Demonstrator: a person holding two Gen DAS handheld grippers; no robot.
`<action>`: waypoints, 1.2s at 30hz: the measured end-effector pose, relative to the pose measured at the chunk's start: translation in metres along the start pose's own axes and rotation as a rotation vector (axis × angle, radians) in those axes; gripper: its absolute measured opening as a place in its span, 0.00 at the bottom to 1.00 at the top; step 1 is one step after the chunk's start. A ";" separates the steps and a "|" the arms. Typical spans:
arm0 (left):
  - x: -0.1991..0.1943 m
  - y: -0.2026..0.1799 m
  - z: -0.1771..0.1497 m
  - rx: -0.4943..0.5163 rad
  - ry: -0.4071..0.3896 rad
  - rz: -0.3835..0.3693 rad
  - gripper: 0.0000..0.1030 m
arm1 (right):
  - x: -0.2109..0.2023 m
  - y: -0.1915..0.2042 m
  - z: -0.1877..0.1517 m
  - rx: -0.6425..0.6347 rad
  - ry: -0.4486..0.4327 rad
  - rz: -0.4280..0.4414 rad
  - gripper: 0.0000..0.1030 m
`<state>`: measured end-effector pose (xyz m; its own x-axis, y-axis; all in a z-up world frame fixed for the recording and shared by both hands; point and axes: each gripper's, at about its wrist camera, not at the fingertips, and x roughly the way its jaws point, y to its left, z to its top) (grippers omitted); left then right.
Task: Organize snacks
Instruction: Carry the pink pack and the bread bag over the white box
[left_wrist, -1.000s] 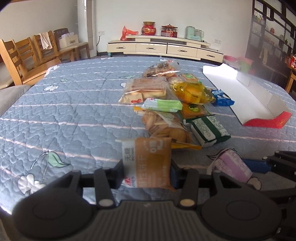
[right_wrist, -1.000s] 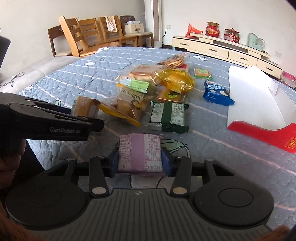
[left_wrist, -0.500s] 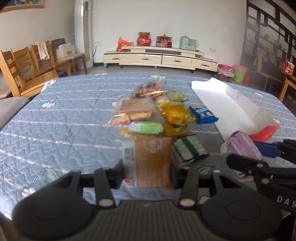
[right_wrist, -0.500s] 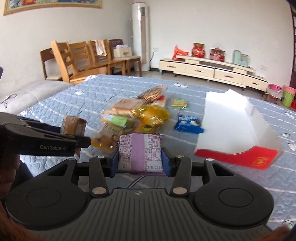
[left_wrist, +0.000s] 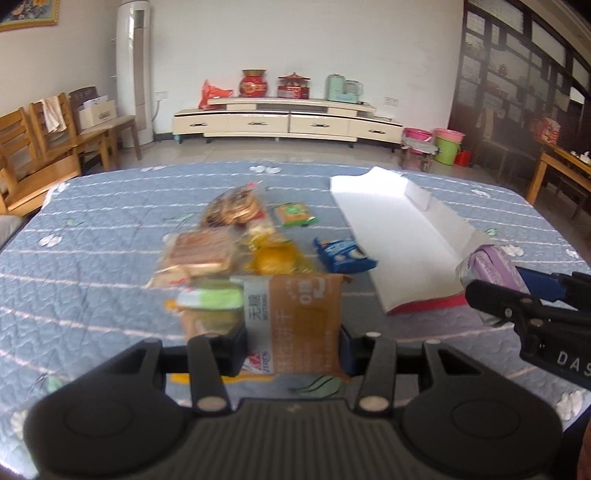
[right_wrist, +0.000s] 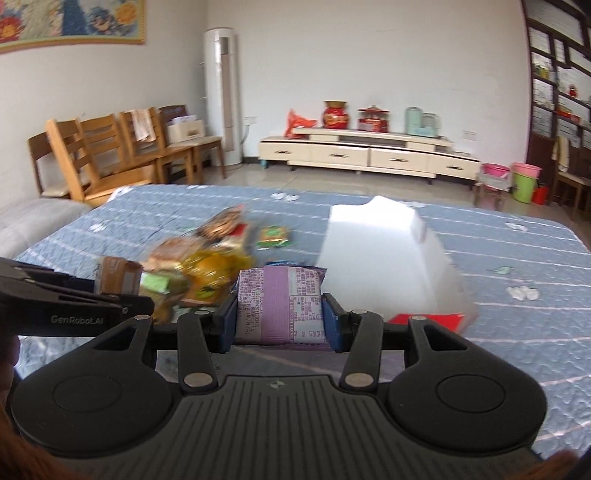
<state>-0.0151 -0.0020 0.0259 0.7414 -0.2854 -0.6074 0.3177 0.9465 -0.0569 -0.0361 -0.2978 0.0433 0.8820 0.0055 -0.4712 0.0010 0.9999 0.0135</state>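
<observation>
Two handheld grippers are raised above the blue-grey quilted cloth (left_wrist: 92, 266), each carrying one packet. The left gripper (left_wrist: 293, 332) is clenched on a tan and brown foil snack packet (left_wrist: 295, 321) with white print, held upright between its black fingers (left_wrist: 234, 343); the same packet shows at the left edge of the right wrist view, poking out past the black gripper body. The right gripper (right_wrist: 280, 321) is clamped on a lilac plastic-wrapped snack packet (right_wrist: 280, 304), printed label side facing the camera, pinched between blue pads (right_wrist: 334, 326). In the left wrist view that lilac packet hangs just in front of the near, red-edged end of the open white cardboard box (left_wrist: 399, 236), which lies on the cloth to the right of the snack pile. The pile sits near the middle of the cloth: a clear bag of round brown biscuits (left_wrist: 232, 208) at the far end, a clear pack of sliced cake (left_wrist: 201, 251) nearer, a yellow crinkled bag (left_wrist: 275, 258) beside it, and a pale green packet (left_wrist: 212, 297) closest. A small green and orange packet (left_wrist: 293, 216) and a dark blue cookie packet (left_wrist: 343, 254) lie between the pile and the box. Motion blur softens the pile in the right wrist view.
</observation>
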 end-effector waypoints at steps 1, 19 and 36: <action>0.001 -0.004 0.003 0.006 -0.004 -0.006 0.45 | -0.001 -0.004 0.001 0.009 -0.003 -0.012 0.56; 0.034 -0.069 0.047 0.079 -0.018 -0.096 0.45 | 0.012 -0.073 0.008 0.123 -0.020 -0.151 0.56; 0.083 -0.109 0.070 0.096 0.022 -0.105 0.45 | 0.058 -0.106 0.020 0.126 0.001 -0.179 0.56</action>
<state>0.0526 -0.1392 0.0371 0.6885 -0.3775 -0.6192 0.4486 0.8926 -0.0453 0.0241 -0.4032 0.0322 0.8621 -0.1723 -0.4765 0.2169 0.9754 0.0397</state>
